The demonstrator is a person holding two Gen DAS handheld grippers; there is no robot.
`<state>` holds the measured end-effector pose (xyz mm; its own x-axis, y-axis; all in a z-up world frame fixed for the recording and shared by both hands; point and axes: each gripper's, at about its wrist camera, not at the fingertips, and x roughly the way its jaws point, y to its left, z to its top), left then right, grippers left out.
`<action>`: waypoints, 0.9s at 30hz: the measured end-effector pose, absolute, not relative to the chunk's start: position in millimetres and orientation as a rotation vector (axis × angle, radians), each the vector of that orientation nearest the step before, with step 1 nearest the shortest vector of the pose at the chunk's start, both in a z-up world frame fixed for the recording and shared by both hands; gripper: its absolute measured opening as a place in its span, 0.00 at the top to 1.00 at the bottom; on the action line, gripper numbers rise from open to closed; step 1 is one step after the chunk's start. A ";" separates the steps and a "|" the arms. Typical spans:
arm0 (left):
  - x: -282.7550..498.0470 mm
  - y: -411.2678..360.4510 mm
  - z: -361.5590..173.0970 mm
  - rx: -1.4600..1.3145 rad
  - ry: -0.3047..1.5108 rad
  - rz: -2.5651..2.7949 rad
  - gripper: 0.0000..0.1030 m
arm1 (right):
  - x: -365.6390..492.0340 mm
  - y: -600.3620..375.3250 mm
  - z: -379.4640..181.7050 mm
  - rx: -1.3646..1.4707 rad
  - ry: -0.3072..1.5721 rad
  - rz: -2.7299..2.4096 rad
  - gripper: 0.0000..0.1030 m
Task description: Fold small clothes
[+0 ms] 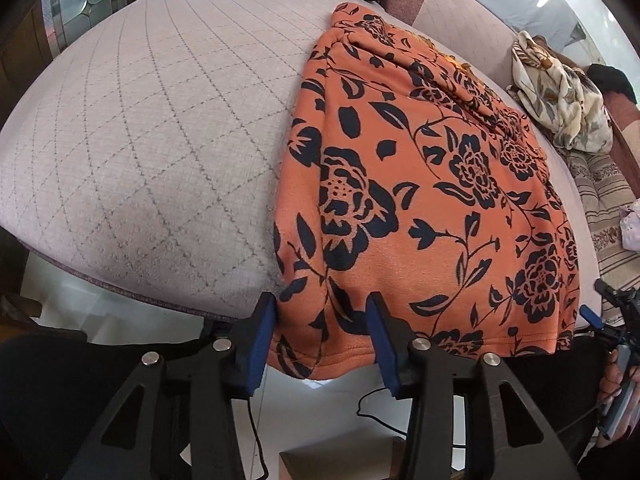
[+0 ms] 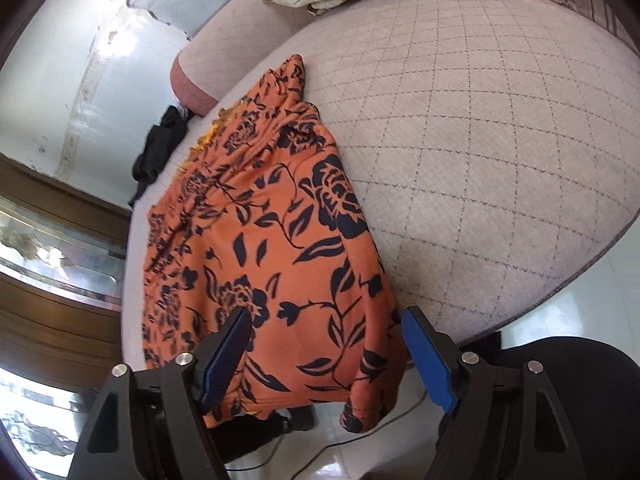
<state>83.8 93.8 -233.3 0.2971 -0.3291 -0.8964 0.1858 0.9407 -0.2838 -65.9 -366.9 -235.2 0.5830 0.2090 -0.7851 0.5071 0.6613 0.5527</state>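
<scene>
Item: orange knit garment with black floral print [image 1: 432, 184], lying flat on a pale pink quilted mattress [image 1: 152, 128], near hem overhanging its edge. Step, as judged: taking both near corners; left gripper [image 1: 322, 340] and right gripper [image 2: 326, 356] straddle the hem, released, pads not yet pressing; next, clench and carry the hem forward. Surroundings: white tiled floor [image 2: 560, 316], cream floral cloth [image 1: 560, 100], black clothing [image 2: 160, 144].

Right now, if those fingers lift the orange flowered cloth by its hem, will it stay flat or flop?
Probably flop: the cloth already droops over the bed edge and bunches in soft folds at its far end. It looks like fairly thick knit, so likely some weight and little slip. Lifted at both near corners, the middle would probably sag.
</scene>
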 end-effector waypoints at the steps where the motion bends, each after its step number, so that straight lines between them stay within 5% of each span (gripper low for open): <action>1: 84.1 93.3 -234.0 -0.137 1.226 -0.348 0.54 | -65.1 -365.1 -236.0 0.844 0.970 -0.210 0.22; 4: 85.3 92.7 -235.4 -0.145 1.233 -0.355 0.55 | -59.1 -360.5 -241.7 0.805 1.013 -0.240 0.22; 8: 85.8 97.1 -237.6 -0.143 1.239 -0.348 0.75 | -50.0 -352.4 -255.8 0.783 1.090 -0.244 0.23; 12: 87.5 101.7 -238.6 -0.158 1.246 -0.349 0.78 | -44.0 -339.3 -265.8 0.708 1.158 -0.282 0.27; 13: 87.7 102.0 -239.7 -0.154 1.250 -0.346 0.77 | -43.3 -336.5 -266.4 0.693 1.165 -0.288 0.27; 16: 88.8 99.2 -244.4 -0.147 1.291 -0.355 0.51 | -41.0 -330.8 -269.4 0.659 1.200 -0.303 0.28; 19: 85.8 93.7 -247.8 -0.114 1.299 -0.361 0.50 | -39.8 -322.5 -274.3 0.616 1.243 -0.310 0.31; 21: 85.4 91.4 -250.0 -0.096 1.306 -0.355 0.67 | -43.1 -316.4 -275.1 0.597 1.246 -0.314 0.40; 23: 86.6 92.4 -250.0 -0.102 1.316 -0.364 0.82 | -44.7 -313.9 -273.8 0.592 1.253 -0.295 0.60; 26: 89.4 92.9 -246.7 -0.104 1.331 -0.389 0.90 | -51.0 -310.4 -268.4 0.571 1.265 -0.256 0.88; 27: 91.4 92.4 -244.0 -0.105 1.332 -0.400 0.91 | -52.6 -311.3 -265.6 0.578 1.268 -0.235 0.89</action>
<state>91.4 92.4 -244.0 0.1801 -0.3417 -0.9224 0.2232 0.9275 -0.3000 -52.6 -311.3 -265.6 0.2981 0.1450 -0.9434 0.4737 0.8356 0.2781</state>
